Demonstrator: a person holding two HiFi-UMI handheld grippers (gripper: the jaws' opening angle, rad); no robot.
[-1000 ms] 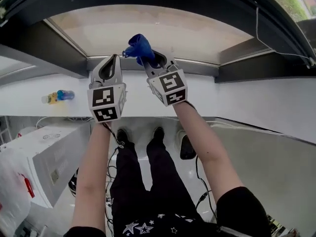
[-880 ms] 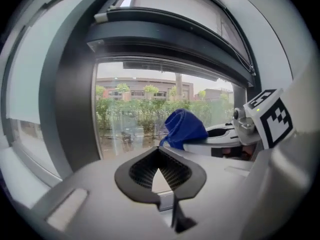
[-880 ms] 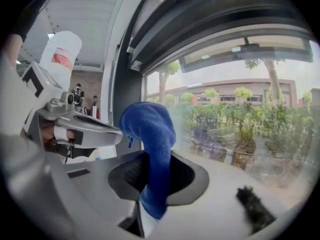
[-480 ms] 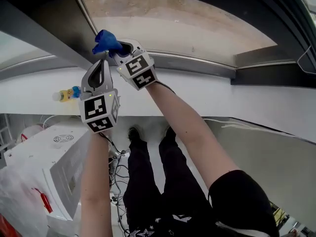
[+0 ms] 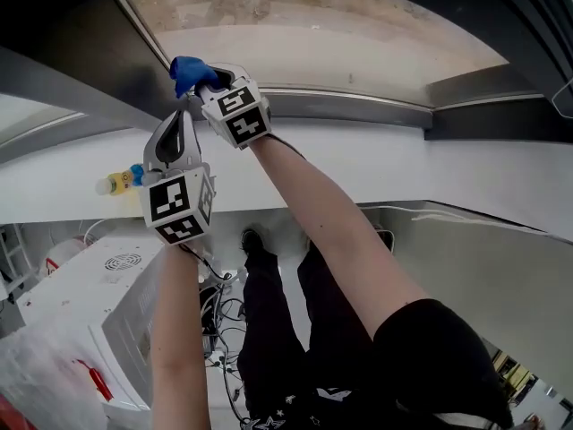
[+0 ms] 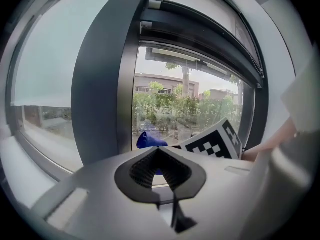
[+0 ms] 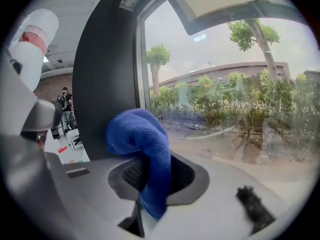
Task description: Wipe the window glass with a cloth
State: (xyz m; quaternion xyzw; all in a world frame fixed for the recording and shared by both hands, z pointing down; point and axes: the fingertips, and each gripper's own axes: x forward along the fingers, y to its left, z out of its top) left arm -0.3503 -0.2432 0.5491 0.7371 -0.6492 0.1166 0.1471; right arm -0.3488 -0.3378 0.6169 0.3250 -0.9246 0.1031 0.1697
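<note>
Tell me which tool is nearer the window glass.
Right. The right tool holds the cloth up by the window glass; the left tool sits behind it, lower.

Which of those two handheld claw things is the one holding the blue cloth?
The right gripper: its jaws are shut on the blue cloth, up by the window glass. The left gripper beside it has its jaws together with nothing between them.

The cloth is coloured blue; black-and-white square markers are borne by the left tool and the right tool.
</note>
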